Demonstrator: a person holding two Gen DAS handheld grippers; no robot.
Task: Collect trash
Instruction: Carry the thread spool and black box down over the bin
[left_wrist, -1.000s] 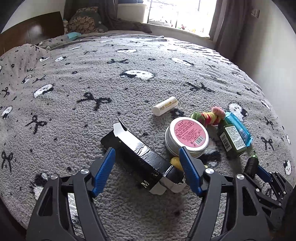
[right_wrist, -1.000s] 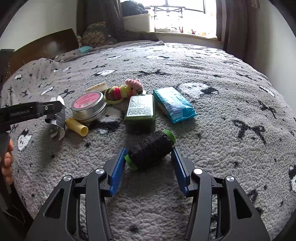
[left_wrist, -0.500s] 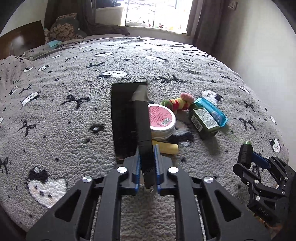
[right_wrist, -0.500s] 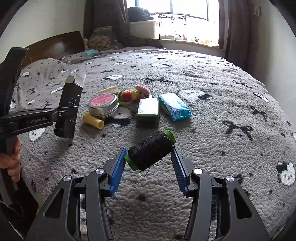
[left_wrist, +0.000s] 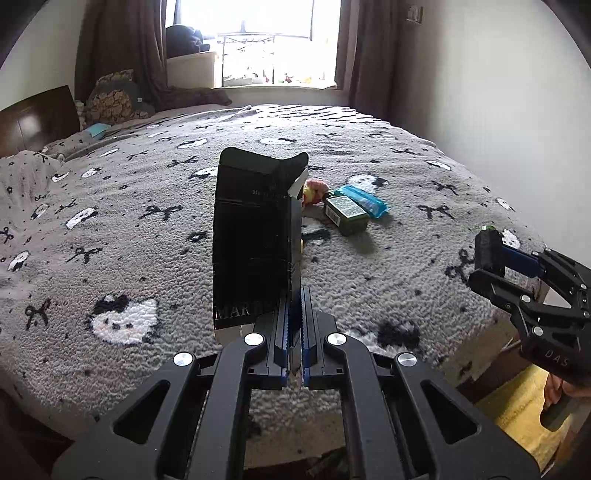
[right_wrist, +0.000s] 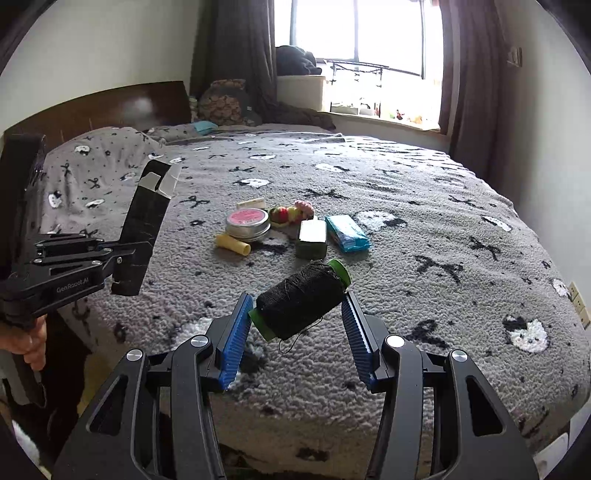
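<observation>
The left gripper (left_wrist: 294, 325) was clamped on the lower edge of a light, crushable flat black cardboard box (left_wrist: 255, 236) above the bed (left_wrist: 110, 229), while the right gripper (right_wrist: 295, 325) gripped a firm black thread spool (right_wrist: 301, 299) by its green ends

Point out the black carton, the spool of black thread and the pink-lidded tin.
black carton (left_wrist: 255, 236), left wrist view, on its broad black front face.
spool of black thread (right_wrist: 301, 302), right wrist view, on the wound thread.
pink-lidded tin (right_wrist: 246, 217), right wrist view, on the pink lid.
</observation>
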